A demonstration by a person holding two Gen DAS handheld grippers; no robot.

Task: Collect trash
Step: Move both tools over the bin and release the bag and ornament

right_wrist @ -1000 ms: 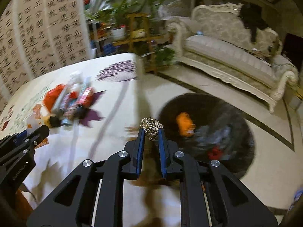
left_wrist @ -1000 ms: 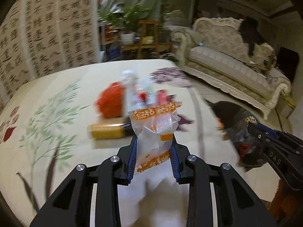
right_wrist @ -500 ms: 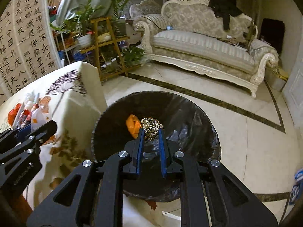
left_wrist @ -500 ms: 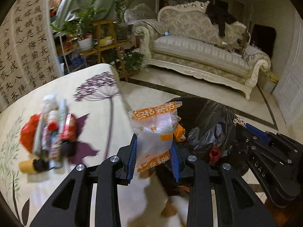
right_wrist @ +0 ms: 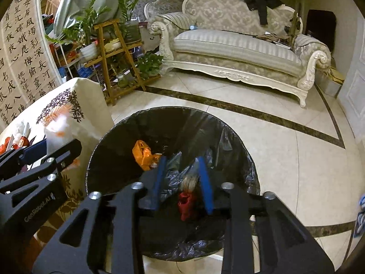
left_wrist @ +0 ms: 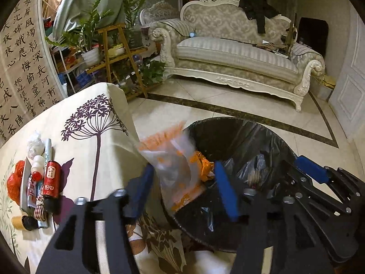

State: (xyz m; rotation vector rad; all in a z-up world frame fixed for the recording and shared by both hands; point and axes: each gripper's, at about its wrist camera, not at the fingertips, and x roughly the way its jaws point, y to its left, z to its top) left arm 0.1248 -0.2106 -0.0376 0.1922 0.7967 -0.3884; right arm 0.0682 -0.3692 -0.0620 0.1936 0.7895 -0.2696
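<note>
Two claws hang over the lined bin (right_wrist: 173, 141), so I judge this the drop step. My left claw (left_wrist: 182, 189) has just been opening, its blue pads clear of the orange-printed wrapper (left_wrist: 173, 159) slipping between them. My right claw (right_wrist: 182, 180) has also just been opening, the metal scourer (right_wrist: 189, 181) blurred between its pads, apparently loose. Next: return to the litter heap (left_wrist: 38, 178) on the counter (left_wrist: 91, 164).

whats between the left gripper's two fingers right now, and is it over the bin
A clear plastic wrapper with orange print, blurred and loose between the just-opened jaws of the left gripper, at the near rim of the black-lined bin. Left wrist view.
</note>
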